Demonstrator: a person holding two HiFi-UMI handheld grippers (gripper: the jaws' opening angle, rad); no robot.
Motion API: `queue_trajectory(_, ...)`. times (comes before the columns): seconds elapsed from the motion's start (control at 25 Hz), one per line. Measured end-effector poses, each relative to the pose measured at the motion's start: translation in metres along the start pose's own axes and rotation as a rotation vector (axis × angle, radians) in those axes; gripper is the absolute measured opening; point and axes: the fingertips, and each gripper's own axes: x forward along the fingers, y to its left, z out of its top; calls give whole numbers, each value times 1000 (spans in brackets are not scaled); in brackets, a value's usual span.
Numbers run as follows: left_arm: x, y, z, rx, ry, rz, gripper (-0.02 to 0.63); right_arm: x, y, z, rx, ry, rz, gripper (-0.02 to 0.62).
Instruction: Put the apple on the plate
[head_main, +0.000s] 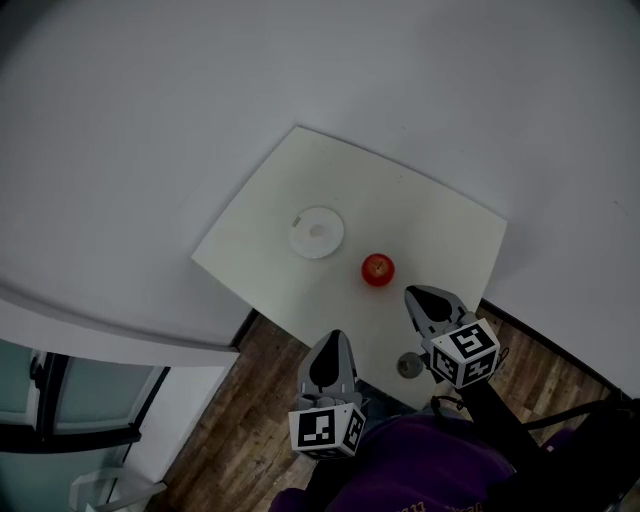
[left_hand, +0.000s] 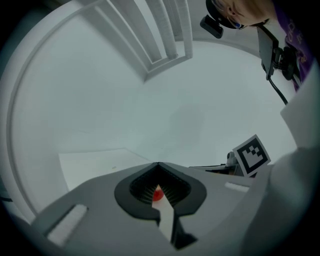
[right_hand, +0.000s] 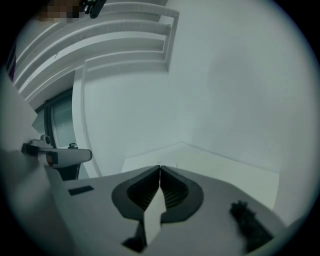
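A red apple (head_main: 377, 269) sits on the white table (head_main: 440, 230), to the right of a small white plate (head_main: 317, 232) and apart from it. My left gripper (head_main: 336, 336) hovers at the table's front edge, short of the apple, with its jaws shut and nothing held. In the left gripper view the left gripper (left_hand: 158, 164) has its tips together, and the apple (left_hand: 158, 194) shows as a red spot through the hollow behind them. My right gripper (head_main: 409, 292) is just right of and nearer than the apple, not touching it. In its own view the right gripper (right_hand: 160, 168) is shut and empty.
The table stands in a corner of white walls (head_main: 150, 120). Wooden floor (head_main: 250, 400) lies in front of it. A glass-fronted unit (head_main: 60, 410) stands at the lower left. A small grey round thing (head_main: 409, 365) lies near the table's front edge.
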Motion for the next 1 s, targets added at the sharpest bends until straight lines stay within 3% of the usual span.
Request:
queue_trajectory(0.36, 22, 20, -2, -16, 23, -20, 6, 33, -15, 0, -13, 23, -46, 12)
queue_trajectory(0.56, 32, 29, -6, -26, 41, -17, 6, 53, -21, -4, -10, 40, -25, 19)
queue_trajectory(0.64, 34, 31, -6, -29, 44, -15, 6, 60, -22, -7, -16, 61, -13, 88)
queue_trajectory(1.0, 41, 48, -9, -39, 59, 10, 6, 89, -21, -26, -66, 146, 17, 193)
